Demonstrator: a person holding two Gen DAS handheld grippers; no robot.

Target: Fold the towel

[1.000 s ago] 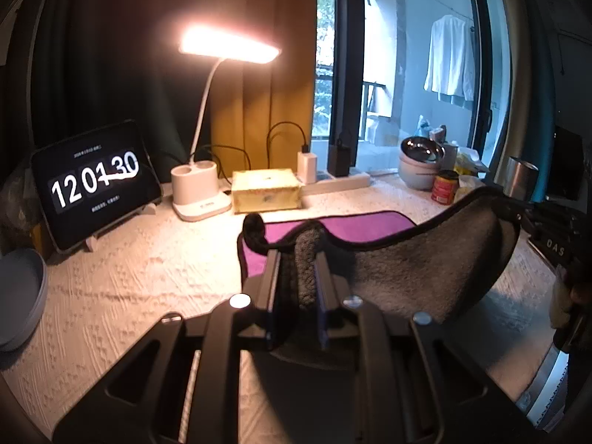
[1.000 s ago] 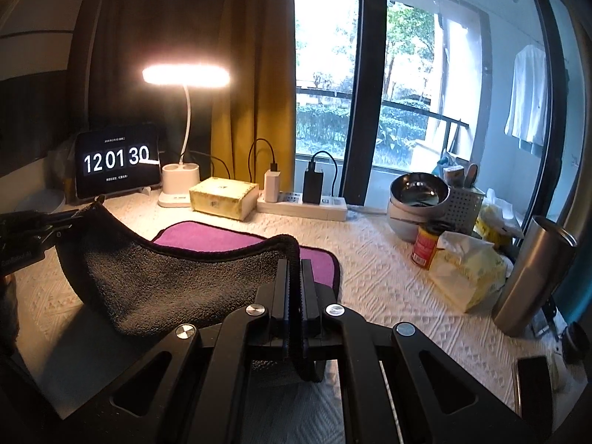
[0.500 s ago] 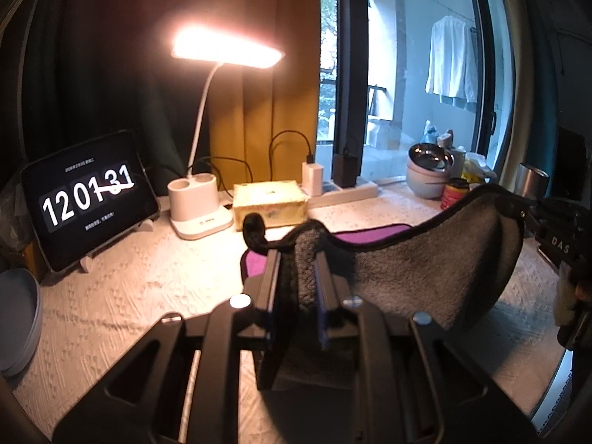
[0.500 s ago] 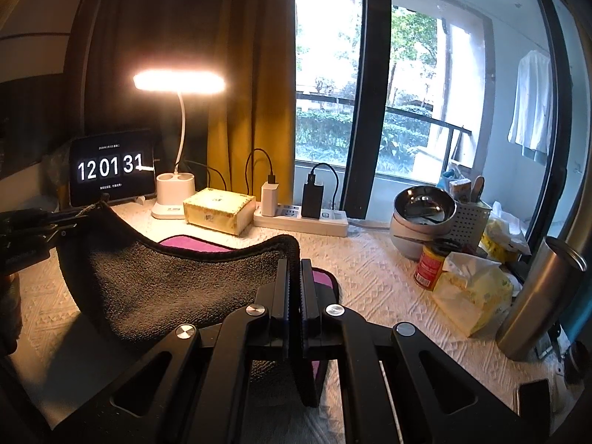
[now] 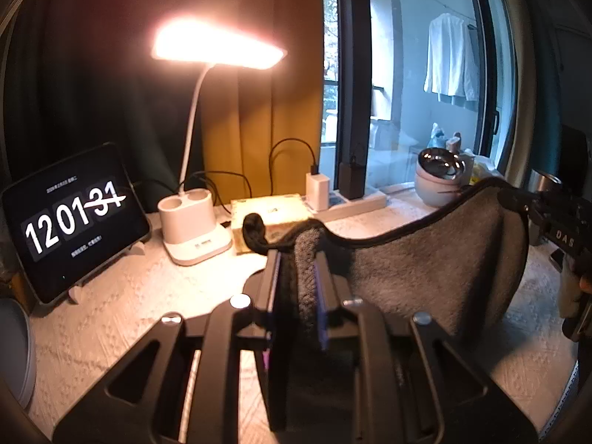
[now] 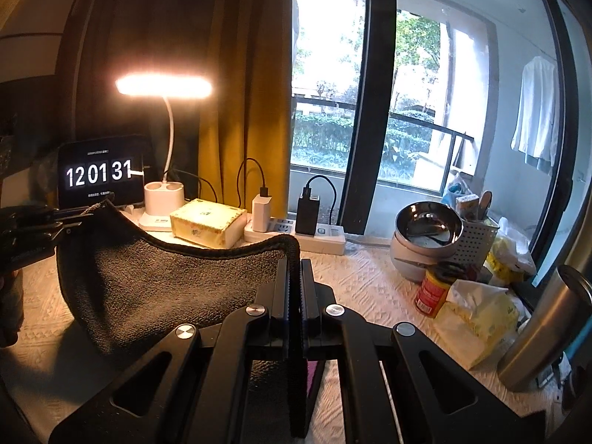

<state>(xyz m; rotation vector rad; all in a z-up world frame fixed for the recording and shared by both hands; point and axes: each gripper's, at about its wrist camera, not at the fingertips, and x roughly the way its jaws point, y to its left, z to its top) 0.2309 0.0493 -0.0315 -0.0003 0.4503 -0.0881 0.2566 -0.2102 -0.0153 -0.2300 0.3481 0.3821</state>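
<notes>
You hold a dark grey towel point(image 5: 436, 259) stretched between your two claws, lifted above the desk point(image 5: 111, 318). Its pile is thick and fuzzy, and a black stitched hem runs along the top edge, which sags in a shallow curve from one corner to the other. A small black hanging loop curls up at the corner nearest your left claw point(image 5: 296, 281). A sliver of purple shows low between the fingers of each claw, too little to say what it belongs to.

Your left claw is clamped on one top corner, with a thick bunch of grey cloth filling the gap between its flat black fingers. Your right claw point(image 6: 295, 288) pinches the other corner, its fingers nearly touching with only the thin hem between them.

The desk wears a white cloth with a raised woven pattern. A lit white lamp point(image 5: 218, 48) on a slim curved neck stands beside a tablet clock point(image 5: 74, 222) and a yellowish rectangular tissue box point(image 5: 270, 211).

The left view shows your right claw far off at the right edge, gripping the towel's corner. The right view alone shows a smooth steel tumbler point(image 6: 547, 329), a red can point(image 6: 431, 292), a shiny metal bowl point(image 6: 429, 225) and greenery outside the window.
</notes>
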